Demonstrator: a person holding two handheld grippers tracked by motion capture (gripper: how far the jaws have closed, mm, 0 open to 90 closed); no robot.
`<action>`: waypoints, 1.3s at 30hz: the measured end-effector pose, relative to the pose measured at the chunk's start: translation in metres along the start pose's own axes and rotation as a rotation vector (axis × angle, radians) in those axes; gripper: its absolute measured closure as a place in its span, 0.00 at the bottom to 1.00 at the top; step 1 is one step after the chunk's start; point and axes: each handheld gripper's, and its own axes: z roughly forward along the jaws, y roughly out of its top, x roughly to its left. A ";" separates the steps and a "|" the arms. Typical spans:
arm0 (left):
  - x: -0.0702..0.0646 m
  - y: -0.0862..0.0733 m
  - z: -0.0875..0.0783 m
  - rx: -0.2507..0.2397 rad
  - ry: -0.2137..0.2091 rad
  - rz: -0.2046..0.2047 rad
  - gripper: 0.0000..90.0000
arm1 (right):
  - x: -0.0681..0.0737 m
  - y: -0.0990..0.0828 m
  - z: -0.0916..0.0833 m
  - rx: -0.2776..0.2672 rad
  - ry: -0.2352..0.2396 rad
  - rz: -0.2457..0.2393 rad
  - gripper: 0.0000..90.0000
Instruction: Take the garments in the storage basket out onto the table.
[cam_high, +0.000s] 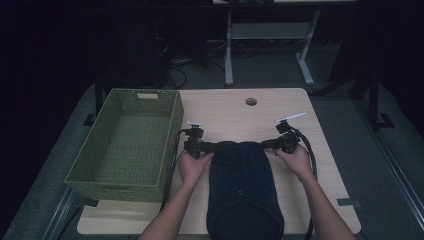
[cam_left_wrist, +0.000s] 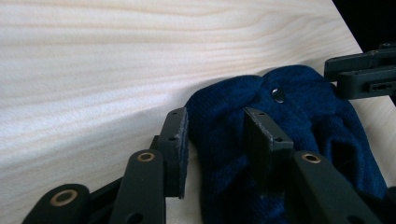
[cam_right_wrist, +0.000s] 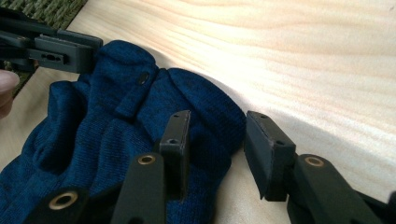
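A dark navy knitted garment lies flat on the light wooden table, right of a green woven basket and running from the table's middle to its near edge. At the garment's far end, the left gripper has its jaws spread, straddling the far left corner of the fabric without pinching it. The right gripper is likewise released, one jaw resting over the far right corner, the other on bare wood. A small dark button shows near the garment's far edge. A round hole pierces the table's far side.
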 end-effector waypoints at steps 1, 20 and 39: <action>0.000 0.000 0.001 0.005 -0.003 -0.004 0.67 | -0.001 0.000 0.001 0.004 0.001 0.006 0.67; -0.001 0.001 0.006 0.030 -0.009 -0.001 0.87 | -0.003 -0.004 0.011 0.063 0.042 0.038 0.85; -0.018 0.044 -0.017 -0.043 -0.026 0.057 0.91 | 0.005 0.020 -0.019 -0.036 0.088 0.014 0.88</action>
